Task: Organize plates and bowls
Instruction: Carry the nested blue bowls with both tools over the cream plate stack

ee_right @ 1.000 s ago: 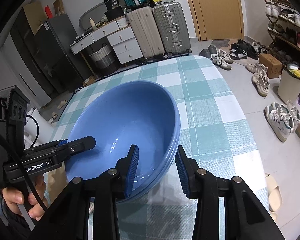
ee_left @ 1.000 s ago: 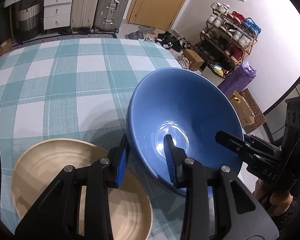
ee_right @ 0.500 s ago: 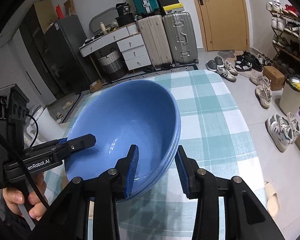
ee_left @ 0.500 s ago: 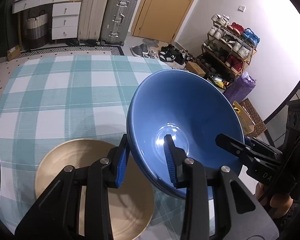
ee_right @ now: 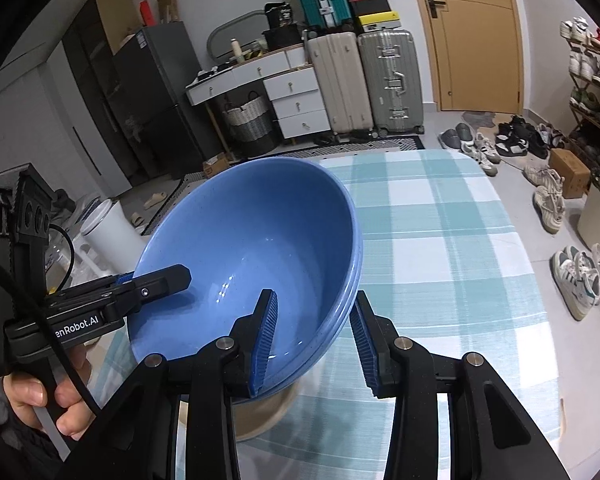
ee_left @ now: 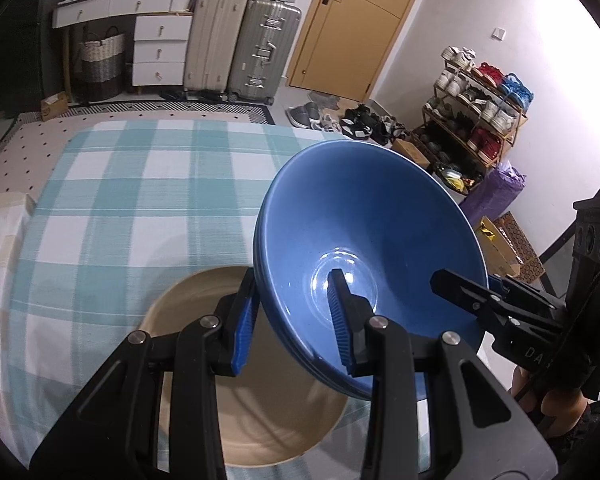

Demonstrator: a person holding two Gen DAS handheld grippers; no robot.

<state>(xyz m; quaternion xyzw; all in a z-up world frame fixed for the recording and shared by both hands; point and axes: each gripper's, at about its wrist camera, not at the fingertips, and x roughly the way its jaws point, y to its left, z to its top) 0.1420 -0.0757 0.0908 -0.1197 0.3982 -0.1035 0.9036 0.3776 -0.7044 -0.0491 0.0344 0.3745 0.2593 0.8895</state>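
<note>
Gripping from opposite sides, both claws are clamped on the rim of a stack of blue bowls [ee_left: 364,248] held in the air over the table: the left gripper [ee_left: 292,320] has one blue pad on the outer wall and the other inside the top bowl, its jaws narrowed to the thickness of the stacked rims, and the right gripper [ee_right: 312,340] pinches the opposite rim the same way, one pad inside and one outside. Layered edges along the rim show more than one bowl nested together, though how many I cannot tell. Seen from the right wrist, a hand [ee_right: 40,392] wraps the handle of the left gripper at the lower left. Directly below and partly under the tilted stack, a beige plate [ee_left: 260,400] lies flat on the teal and white checked tablecloth [ee_left: 120,208], near the table's close edge. Beyond the table, on the floor, stand two silver suitcases [ee_left: 244,40] beside a white drawer unit [ee_left: 160,48] and a woven basket [ee_left: 100,60]. A wooden door [ee_left: 348,24] is behind them, and a shoe rack [ee_left: 480,112] lines the wall to the right.
</note>
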